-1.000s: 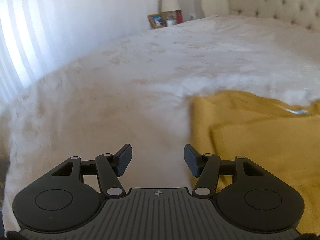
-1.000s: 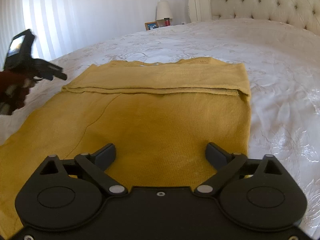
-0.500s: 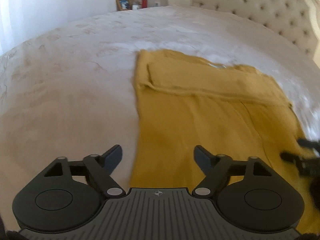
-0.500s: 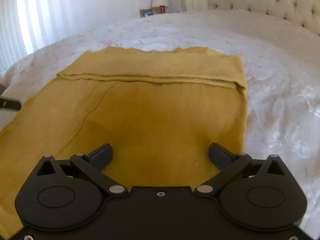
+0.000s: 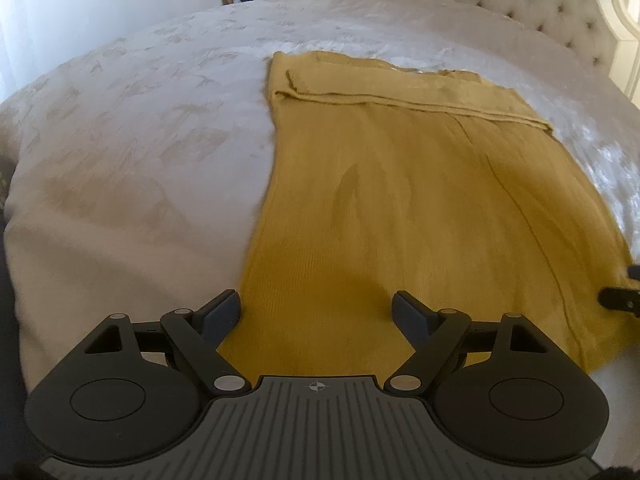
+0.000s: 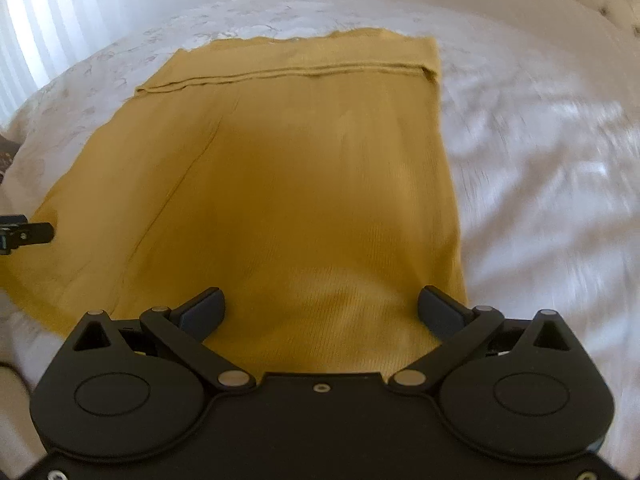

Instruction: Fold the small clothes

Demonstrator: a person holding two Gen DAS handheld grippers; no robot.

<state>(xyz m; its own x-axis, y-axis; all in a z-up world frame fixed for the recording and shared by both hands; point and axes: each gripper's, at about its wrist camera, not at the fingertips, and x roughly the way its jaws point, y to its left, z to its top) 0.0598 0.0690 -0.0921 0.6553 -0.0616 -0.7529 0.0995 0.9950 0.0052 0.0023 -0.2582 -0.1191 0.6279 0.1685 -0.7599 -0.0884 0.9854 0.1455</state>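
Left wrist view: your left gripper [image 5: 318, 312] gapes wide over the mustard garment's [image 5: 420, 200] near left corner, cloth spreading toward 1 o'clock on the white bedspread [image 5: 132, 152]; your right gripper [image 6: 322, 308] is likewise wide over its near right corner

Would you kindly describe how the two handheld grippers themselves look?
Left gripper: matte black, two round discs, silver pivot pins, dark blue-grey fingers, ribbed grey plate with a small crosshair mark. Right gripper: same build, but a smooth black plate.
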